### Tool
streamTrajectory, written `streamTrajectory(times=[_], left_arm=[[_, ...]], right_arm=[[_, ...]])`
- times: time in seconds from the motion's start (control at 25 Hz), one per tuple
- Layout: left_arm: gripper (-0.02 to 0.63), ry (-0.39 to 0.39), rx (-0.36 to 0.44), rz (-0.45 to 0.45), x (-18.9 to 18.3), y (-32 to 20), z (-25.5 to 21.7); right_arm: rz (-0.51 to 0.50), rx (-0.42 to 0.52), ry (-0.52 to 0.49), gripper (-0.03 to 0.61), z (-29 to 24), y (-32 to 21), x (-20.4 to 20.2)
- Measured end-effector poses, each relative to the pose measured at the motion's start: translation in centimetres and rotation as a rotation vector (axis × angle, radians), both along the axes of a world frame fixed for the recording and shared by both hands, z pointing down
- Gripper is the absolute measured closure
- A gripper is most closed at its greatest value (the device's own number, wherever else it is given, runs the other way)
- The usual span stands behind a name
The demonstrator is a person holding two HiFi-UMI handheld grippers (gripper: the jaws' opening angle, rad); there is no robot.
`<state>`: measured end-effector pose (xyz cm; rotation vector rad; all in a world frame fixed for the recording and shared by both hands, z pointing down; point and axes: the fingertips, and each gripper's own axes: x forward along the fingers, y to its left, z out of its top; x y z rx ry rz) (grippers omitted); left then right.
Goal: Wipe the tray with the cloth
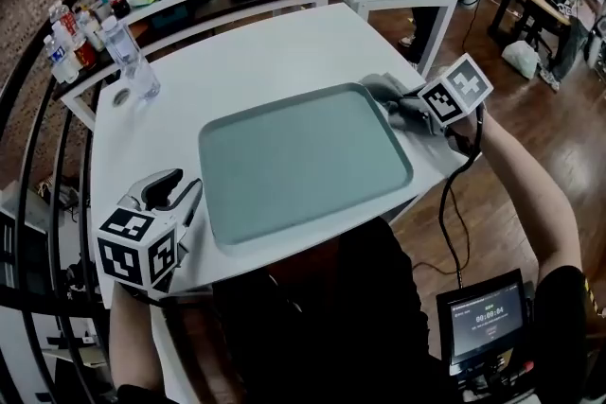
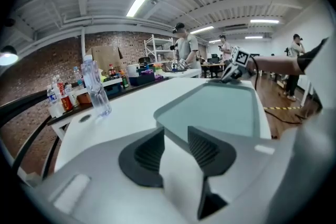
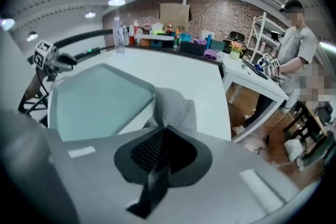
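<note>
there are two hand-held grippers, one tray, one cloth and one clear bottle on the one white table (image 1: 275, 61). the teal rectangular plastic tray (image 1: 303, 161) has rounded corners and a raised rim, and its flat inner face is bare and matte. it lies flat on the table between the two grippers: its near corner sits just ahead of the left gripper (image 1: 180, 189), a little to that gripper's right, and its far right corner sits just beside the right gripper (image 1: 402, 104), with the tray spreading away to that gripper's left. in the left gripper view the left gripper (image 2: 176, 131) has its two ribbed dark pads standing well apart, with only white table top between them and the tray (image 2: 220, 105) beyond. in the right gripper view the right gripper (image 3: 164, 128) has its jaws pressed together, pinching a puckered fold of the grey textured cloth (image 3: 176, 105) at their tips. the cloth (image 1: 383, 90) is crumpled, touching the tray's rim (image 3: 94, 97) and partly on the table (image 3: 194, 73), directly in front of the right gripper. the clear plastic bottle (image 1: 133, 61) stands upright, well ahead of the left gripper and to its left (image 2: 97, 86), apart from the tray.
</note>
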<state>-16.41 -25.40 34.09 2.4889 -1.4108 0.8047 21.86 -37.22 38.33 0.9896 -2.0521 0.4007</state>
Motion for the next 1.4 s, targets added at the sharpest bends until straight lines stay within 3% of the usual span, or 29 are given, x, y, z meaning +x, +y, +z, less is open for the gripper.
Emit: streamTrajectory(times=[0.12, 0.24, 0.32, 0.48, 0.68, 0.8, 0.88, 1.2, 1.4], left_arm=[[0.453, -0.002, -0.023, 0.066, 1.2, 1.6, 0.0], [0.433, -0.023, -0.055, 0.127, 2.3, 3.5, 0.9], [0.431, -0.042, -0.065, 0.137, 2.5, 4.3, 1.6], [0.431, -0.056, -0.074, 0.155, 2.5, 5.2, 2.1], [0.464, -0.022, -0.104, 0.187, 3.2, 5.7, 2.2], [0.526, 0.043, -0.123, 0.201, 4.4, 5.6, 1.6], [0.526, 0.061, -0.114, 0.198, 4.7, 5.4, 1.3], [0.529, 0.033, -0.079, 0.190, 4.2, 5.7, 2.0], [0.531, 0.031, -0.076, 0.195, 4.3, 5.8, 1.9]], right_arm=[[-0.026, 0.062, -0.231, 0.568, -4.3, 0.9, -2.4], [-0.074, 0.123, -0.352, 0.568, -8.4, 1.6, -5.4], [-0.107, 0.115, -0.308, 0.568, -8.0, 1.5, -7.2], [-0.114, 0.077, -0.059, 0.568, -3.6, 0.2, -8.0], [-0.149, -0.014, 0.029, 0.568, -0.7, -0.6, -10.3], [-0.201, -0.034, 0.023, 0.568, -0.6, -0.5, -12.8], [-0.241, -0.039, 0.004, 0.568, -0.8, -0.3, -15.6], [-0.472, -0.068, -0.044, 0.568, -0.3, 3.0, -30.8], [-0.549, -0.079, -0.023, 0.568, -0.2, 5.0, -35.8]])
